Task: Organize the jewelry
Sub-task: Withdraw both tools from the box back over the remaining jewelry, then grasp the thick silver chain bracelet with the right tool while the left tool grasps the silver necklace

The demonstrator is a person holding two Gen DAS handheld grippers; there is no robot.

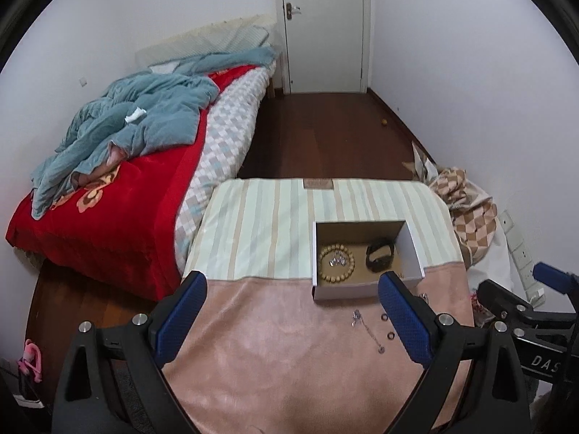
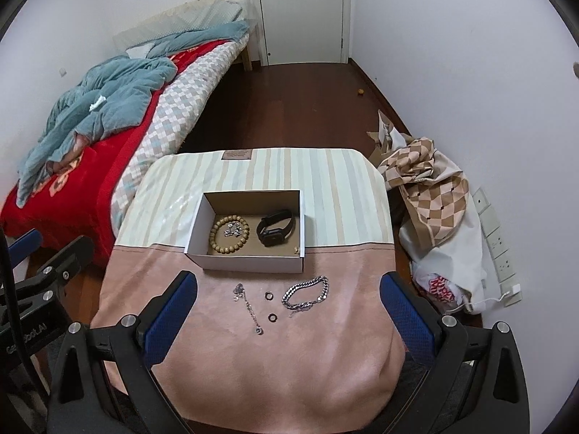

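Note:
An open white cardboard box (image 2: pixel 249 263) (image 1: pixel 347 291) stands on a cloth-covered table (image 2: pixel 275 361). Inside lie a wooden bead bracelet (image 2: pixel 230 234) (image 1: pixel 336 264) with a small silver piece in its middle, and a black watch (image 2: pixel 275 231) (image 1: pixel 380 258). In front of the box on the pink cloth lie a thin silver chain (image 2: pixel 248 305) (image 1: pixel 367 329), two small dark rings (image 2: pixel 268 295) (image 2: pixel 272 317) and a chunky silver chain bracelet (image 2: pixel 307 293). My left gripper (image 1: pixel 291 320) and right gripper (image 2: pixel 289 316) are both open and empty, above the table's near side.
A bed (image 1: pixel 119 195) with a red blanket and blue quilt is on the left. A checked bag (image 2: pixel 434 195) and a power strip (image 2: pixel 497 238) lie on the floor at the right. A closed door (image 2: pixel 300 11) is at the back.

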